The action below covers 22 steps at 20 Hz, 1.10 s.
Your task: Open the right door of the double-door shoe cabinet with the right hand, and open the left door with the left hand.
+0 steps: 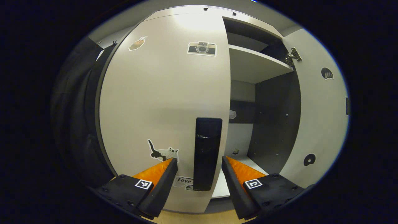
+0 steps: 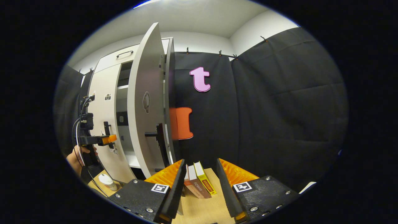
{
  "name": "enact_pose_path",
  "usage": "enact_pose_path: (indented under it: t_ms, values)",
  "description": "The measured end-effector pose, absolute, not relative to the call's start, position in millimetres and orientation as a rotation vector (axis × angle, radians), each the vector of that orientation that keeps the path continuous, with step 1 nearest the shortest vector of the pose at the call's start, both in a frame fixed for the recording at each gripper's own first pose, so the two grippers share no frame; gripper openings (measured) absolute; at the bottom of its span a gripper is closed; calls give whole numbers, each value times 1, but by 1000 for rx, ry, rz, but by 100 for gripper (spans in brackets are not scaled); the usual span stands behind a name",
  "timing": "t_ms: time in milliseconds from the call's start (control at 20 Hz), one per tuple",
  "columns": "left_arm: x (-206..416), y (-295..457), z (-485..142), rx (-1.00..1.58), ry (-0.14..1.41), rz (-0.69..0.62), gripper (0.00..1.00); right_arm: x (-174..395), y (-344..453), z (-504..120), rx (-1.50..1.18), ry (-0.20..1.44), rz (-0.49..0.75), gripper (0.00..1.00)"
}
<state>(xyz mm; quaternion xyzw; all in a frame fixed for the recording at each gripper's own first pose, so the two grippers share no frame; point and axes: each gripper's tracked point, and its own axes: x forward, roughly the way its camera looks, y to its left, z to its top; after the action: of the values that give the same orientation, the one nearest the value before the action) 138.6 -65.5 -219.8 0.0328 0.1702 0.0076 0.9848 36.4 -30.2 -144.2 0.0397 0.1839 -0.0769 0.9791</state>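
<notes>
Left gripper view close on the shut left door (image 1: 164, 102) — right gripper view farther back, cabinet (image 2: 124, 102) shared.

Bright overhead glare on the left door (image 1: 164, 93), dim cabinet interior (image 1: 273, 124), strong fisheye bending.

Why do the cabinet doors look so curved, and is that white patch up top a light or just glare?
Left gripper view: the fisheye lens bows the left door outward, and the white patch near its top looks like glare; the cabinet interior lies in shadow. Right gripper view: the open right door bends likewise, and everything is sharp, the books included.
</notes>
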Motion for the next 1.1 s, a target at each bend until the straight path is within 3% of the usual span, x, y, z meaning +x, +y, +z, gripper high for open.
enact_pose_path:
  t_ms: [300,400,500,800,1100]
  values:
    - [140,-68,-219,74,332,-4,83,37,-28,-164,72,404,-180,73]
    - [138,-83,-219,74,328,-55,70,37,-27,-166,69,405,-177,74]
    - [139,-82,-218,107,307,-48,39,35,-27,-165,71,403,-172,74]
    - [133,-82,-219,72,350,-92,28,23,-29,-167,101,415,-156,74]
    - [129,-79,-218,76,351,-69,28,14,-22,-166,91,420,-121,74]
